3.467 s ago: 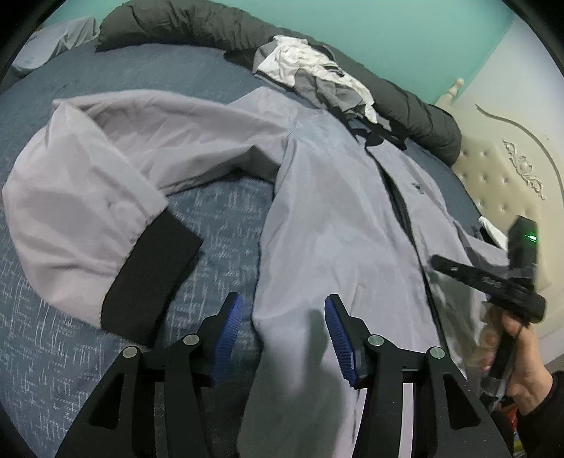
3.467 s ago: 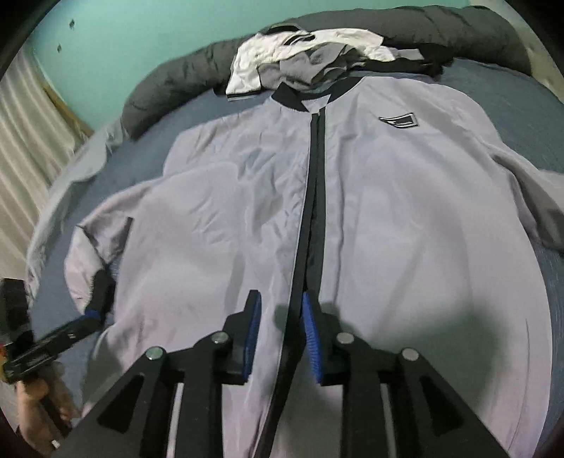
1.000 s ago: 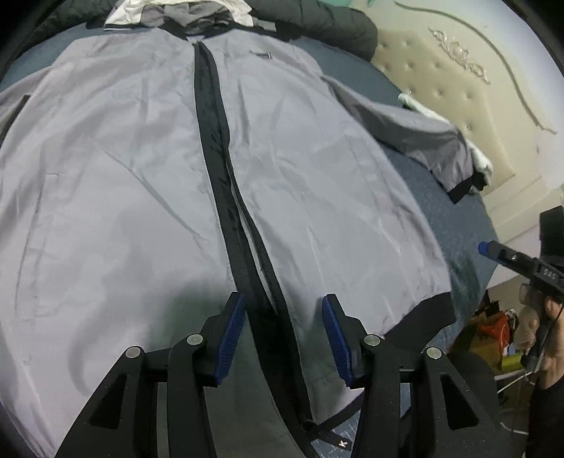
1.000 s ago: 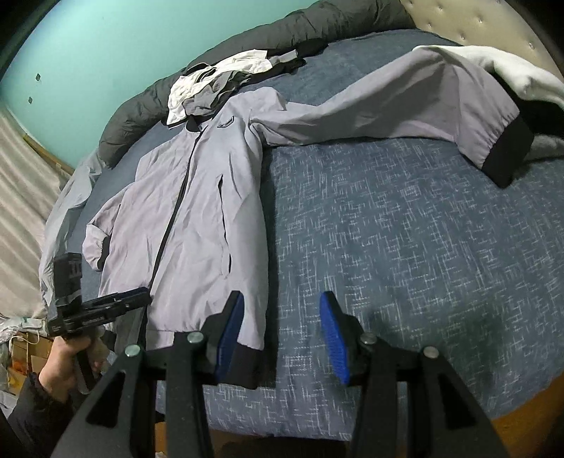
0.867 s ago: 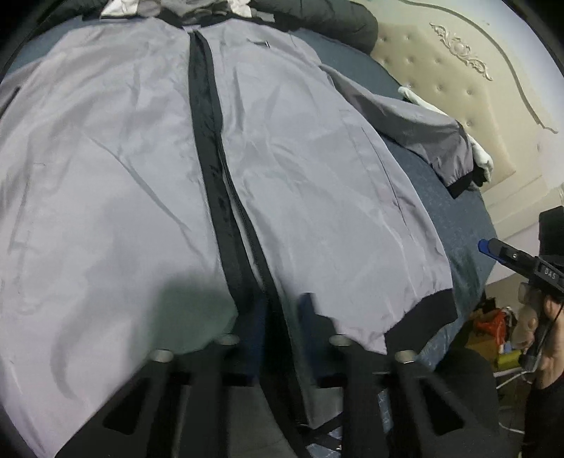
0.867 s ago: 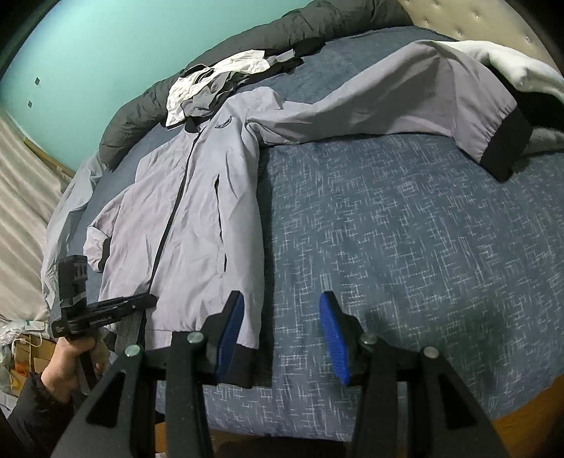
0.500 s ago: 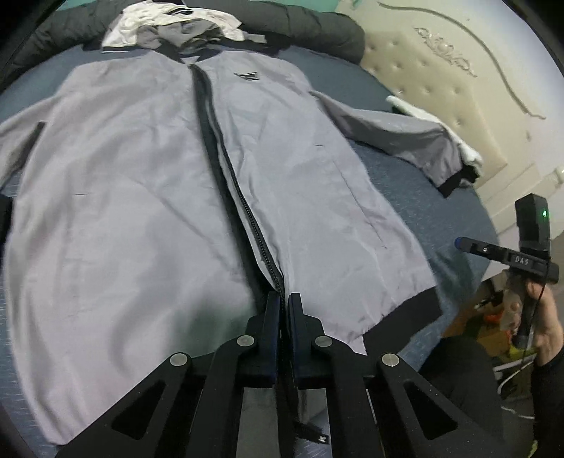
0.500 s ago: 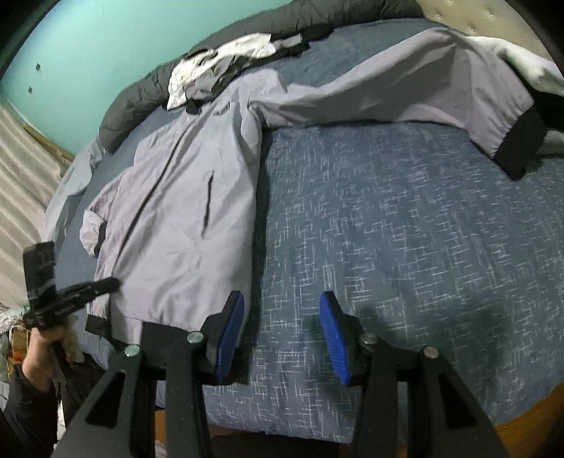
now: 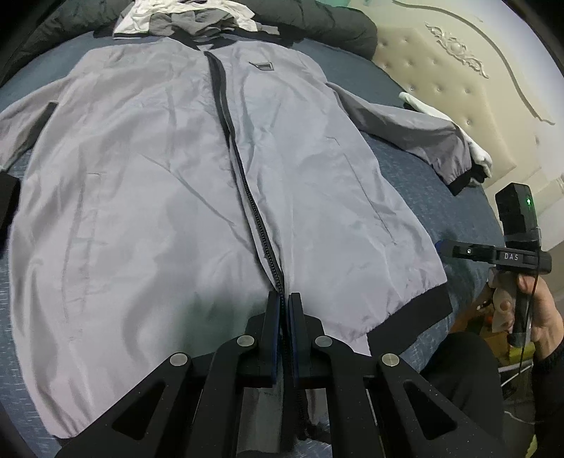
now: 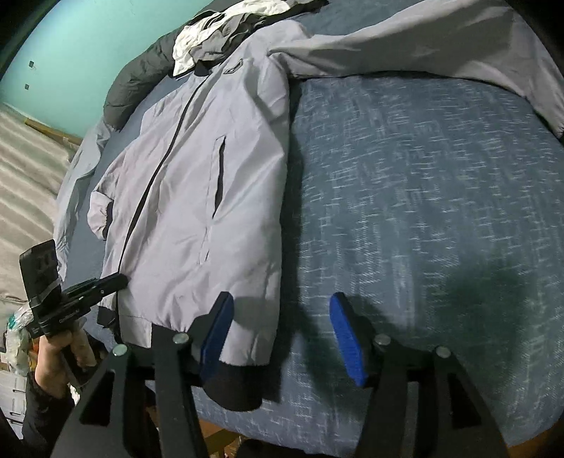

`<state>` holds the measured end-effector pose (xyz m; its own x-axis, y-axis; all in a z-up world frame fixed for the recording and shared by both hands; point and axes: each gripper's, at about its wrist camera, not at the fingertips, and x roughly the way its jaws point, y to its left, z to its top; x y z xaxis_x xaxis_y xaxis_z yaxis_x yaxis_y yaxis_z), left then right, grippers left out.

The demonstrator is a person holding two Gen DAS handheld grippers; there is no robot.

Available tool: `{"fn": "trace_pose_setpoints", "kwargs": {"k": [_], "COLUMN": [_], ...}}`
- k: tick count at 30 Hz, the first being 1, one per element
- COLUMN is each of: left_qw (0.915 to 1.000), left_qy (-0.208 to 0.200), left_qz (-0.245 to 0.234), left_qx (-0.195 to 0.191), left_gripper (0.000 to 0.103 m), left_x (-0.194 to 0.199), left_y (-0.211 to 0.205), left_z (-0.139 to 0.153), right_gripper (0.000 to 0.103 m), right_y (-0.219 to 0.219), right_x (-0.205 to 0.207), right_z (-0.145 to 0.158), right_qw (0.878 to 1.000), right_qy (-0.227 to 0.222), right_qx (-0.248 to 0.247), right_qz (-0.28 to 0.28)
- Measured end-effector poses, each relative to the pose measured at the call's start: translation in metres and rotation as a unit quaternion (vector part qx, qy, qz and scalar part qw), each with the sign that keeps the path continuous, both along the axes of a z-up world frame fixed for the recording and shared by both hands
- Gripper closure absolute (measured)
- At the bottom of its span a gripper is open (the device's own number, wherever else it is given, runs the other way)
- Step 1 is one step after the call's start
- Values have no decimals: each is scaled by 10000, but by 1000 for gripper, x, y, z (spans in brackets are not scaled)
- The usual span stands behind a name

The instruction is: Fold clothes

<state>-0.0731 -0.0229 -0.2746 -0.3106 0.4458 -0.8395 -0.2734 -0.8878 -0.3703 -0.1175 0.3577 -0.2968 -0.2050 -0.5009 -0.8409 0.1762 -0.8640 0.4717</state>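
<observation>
A grey jacket (image 9: 158,176) lies front up on the blue bedspread (image 10: 423,211), its black zipper (image 9: 246,183) running down the middle. At the hem end of that zipper my left gripper (image 9: 284,310) is shut on the jacket's front edge. Seen from the right wrist, the left gripper (image 10: 121,280) is held by a hand at the jacket's (image 10: 183,197) lower left. My right gripper (image 10: 282,331) stands open over the bed, its left pad beside the black hem band (image 10: 232,387) at the jacket's corner. The right gripper (image 9: 444,246) hovers off the jacket's right side.
The right sleeve (image 9: 405,130) stretches out toward a cream tufted headboard (image 9: 458,88). A dark duvet (image 9: 317,24) and a pile of white and grey clothes (image 9: 183,14) lie beyond the collar. A teal wall (image 10: 88,42) stands behind. The bed's edge runs just under both grippers.
My left gripper went from open to shut on the zipper edge near the hem. The right gripper stayed open and shifted closer to the jacket's hem corner.
</observation>
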Motion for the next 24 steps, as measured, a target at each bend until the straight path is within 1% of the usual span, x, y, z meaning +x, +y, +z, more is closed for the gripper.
{"fn": "trace_pose_setpoints", "kwargs": {"k": [6, 7, 8, 9, 10, 11, 13, 19, 21, 24], "left_qw": [10000, 10000, 10000, 10000, 10000, 9999, 9999, 9991, 9989, 9990], "left_qy": [5, 2, -3, -6, -9, -11, -7, 33, 42, -45], "left_qz": [32, 40, 38, 23, 1, -30, -113, -408, -458, -441], "left_qx": [-28, -23, -34, -60, -83, -97, -99, -78, -72, -98], "left_gripper": [98, 98, 98, 98, 98, 98, 98, 98, 98, 98], "left_x": [1, 0, 0, 0, 1, 2, 3, 7, 6, 1], "left_y": [0, 0, 2, 4, 5, 7, 14, 44, 54, 58], "left_z": [2, 2, 3, 3, 3, 3, 4, 8, 8, 0], "right_gripper": [45, 49, 56, 80, 90, 91, 96, 98, 98, 98], "right_y": [-23, -27, -27, -28, -29, -29, -21, 5, 12, 10], "right_x": [-5, -5, -5, -5, -5, -4, 0, 12, 12, 7], "right_z": [-8, -10, -12, -13, -15, -15, -2, 44, 45, 22], "right_qw": [9992, 9990, 9989, 9987, 9985, 9984, 9989, 9984, 9981, 9983], "right_qy": [-174, -199, -220, -241, -262, -266, -89, 391, 386, 146], "right_qx": [-2, 3, -34, -72, -110, -137, -73, 85, 287, 445], "right_qz": [354, 402, 422, 441, 461, 478, 464, 397, 374, 336]}}
